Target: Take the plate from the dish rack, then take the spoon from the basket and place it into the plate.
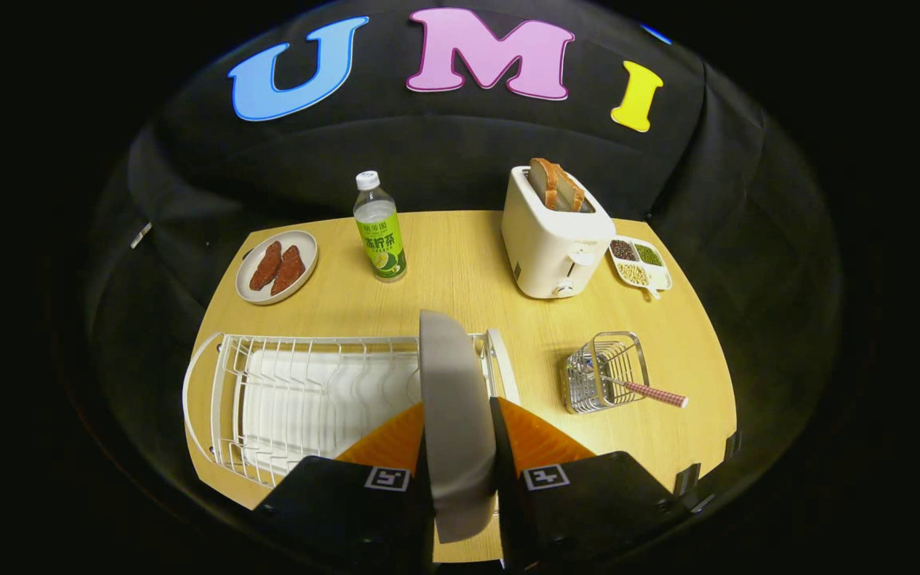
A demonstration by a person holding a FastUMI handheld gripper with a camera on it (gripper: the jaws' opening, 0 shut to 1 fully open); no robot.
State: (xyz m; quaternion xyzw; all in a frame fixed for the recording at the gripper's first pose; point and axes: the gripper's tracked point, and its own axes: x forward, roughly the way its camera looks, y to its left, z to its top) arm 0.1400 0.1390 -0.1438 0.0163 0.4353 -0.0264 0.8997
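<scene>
You've got the plate (pixel 454 415) clamped edge-on in your gripper (pixel 460 447), above the dish rack (pixel 300 399). The spoon (pixel 652 393) sits in its basket (pixel 600 371), untouched; that comes next.

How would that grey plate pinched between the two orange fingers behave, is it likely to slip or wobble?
The plate stands on edge, held near its rim by the gripper, so it may pivot or swing. Its surface looks smooth and matte, so it could slide. It looks rigid and would probably chip if dropped on the dish rack.
</scene>
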